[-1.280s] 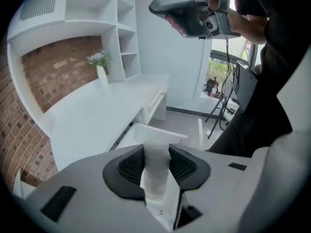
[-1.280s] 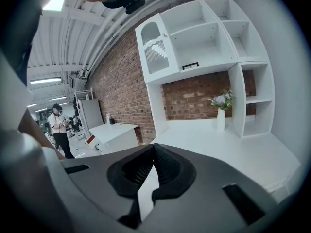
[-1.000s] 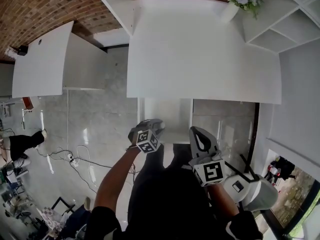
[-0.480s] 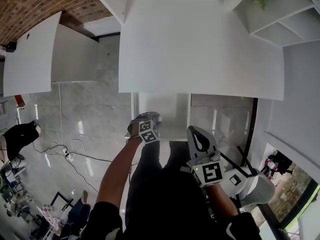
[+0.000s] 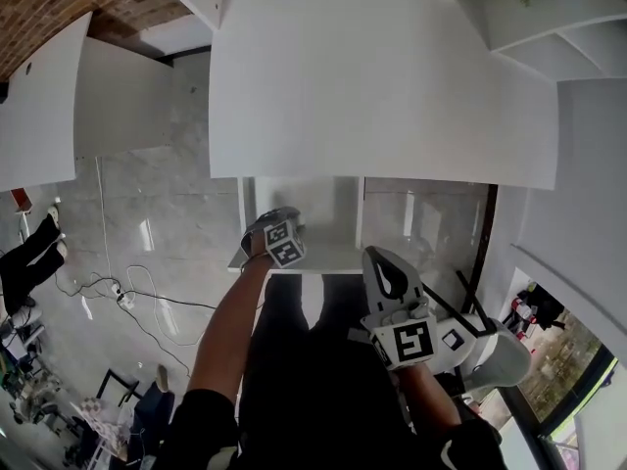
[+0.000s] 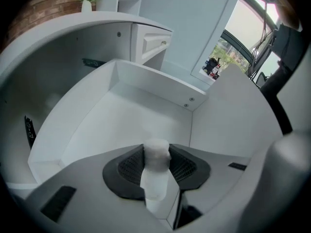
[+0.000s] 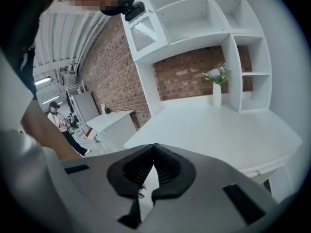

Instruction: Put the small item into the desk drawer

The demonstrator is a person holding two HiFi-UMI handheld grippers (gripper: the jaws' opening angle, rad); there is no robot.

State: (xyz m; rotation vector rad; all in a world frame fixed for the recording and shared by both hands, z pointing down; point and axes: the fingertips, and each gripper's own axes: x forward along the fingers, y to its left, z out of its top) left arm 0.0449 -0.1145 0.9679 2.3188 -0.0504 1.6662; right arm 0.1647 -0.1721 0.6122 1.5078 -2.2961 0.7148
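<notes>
My left gripper (image 5: 275, 235) hangs over the front part of the open white desk drawer (image 5: 323, 259) under the white desk (image 5: 382, 76). In the left gripper view the left gripper (image 6: 156, 153) is shut on a small white item (image 6: 155, 176) that stands upright between the dark pads. Below it lies the drawer's bare white floor (image 6: 116, 125). My right gripper (image 5: 389, 274) sits nearer my body, right of the drawer. In its own view the right gripper (image 7: 154, 150) is shut, with nothing between the pads.
A vase of flowers (image 7: 216, 89) stands at the desk's back right beside white shelves (image 7: 194, 13). A second white desk (image 5: 39, 106) stands to the left. Cables (image 5: 127, 297) lie on the tiled floor. A small closed drawer with a knob (image 6: 154, 42) sits beyond the open one.
My left gripper has moved forward with the white item, from the drawer's front edge to over its inside. The right gripper has stayed about where it was.
</notes>
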